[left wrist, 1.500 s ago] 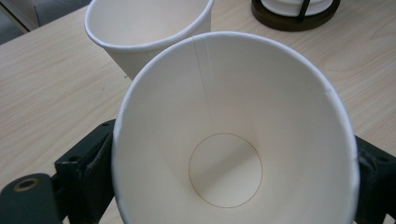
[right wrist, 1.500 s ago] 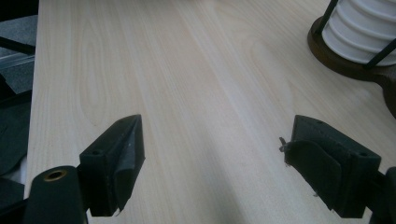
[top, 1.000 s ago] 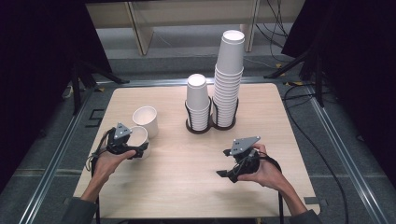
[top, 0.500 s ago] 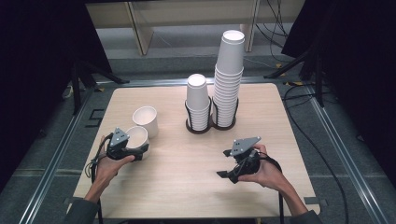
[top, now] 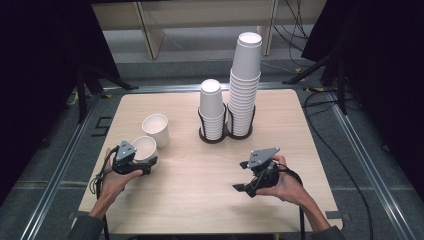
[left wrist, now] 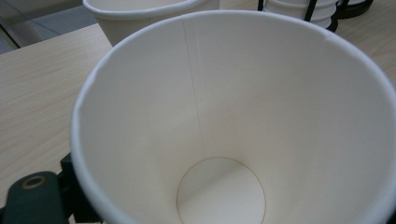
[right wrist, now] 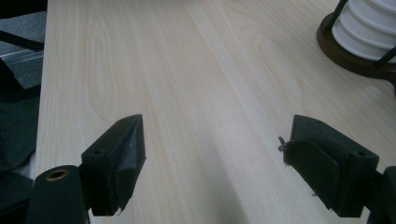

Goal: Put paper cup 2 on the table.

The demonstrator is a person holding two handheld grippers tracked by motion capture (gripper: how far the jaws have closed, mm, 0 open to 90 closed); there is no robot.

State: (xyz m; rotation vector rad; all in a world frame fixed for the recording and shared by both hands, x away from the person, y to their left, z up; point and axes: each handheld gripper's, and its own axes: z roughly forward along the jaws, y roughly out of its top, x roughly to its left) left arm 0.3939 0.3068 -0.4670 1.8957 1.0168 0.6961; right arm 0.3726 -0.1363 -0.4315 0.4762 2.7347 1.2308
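My left gripper [top: 141, 166] had just been closing on the near cup [top: 145, 148]'s wall; the right gripper [top: 244, 176] gaped empty. Squeezing harder risked crumpling it against its twelve-o'clock neighbour [top: 156, 129].

Light wood table [top: 200, 200] with rounded corners, grain running away from the camera. Second white paper cup [top: 156, 129] stands upright, mouth up, left of centre — its rim [left wrist: 140, 7] shows at the top of the left gripper view. Dark two-ring cup holder [top: 226, 134] sits mid-table toward the far edge, base also in the right gripper view [right wrist: 355, 58]. Left ring holds a short stack of white cups [top: 211, 107], upside down; right ring holds a much taller stack [top: 245, 85], touching beside it. Around the table — grey floor, metal rails [top: 365, 165], loose black cables [top: 320, 130]. Pale wooden frame [top: 145, 22] behind, dark curtains either side.
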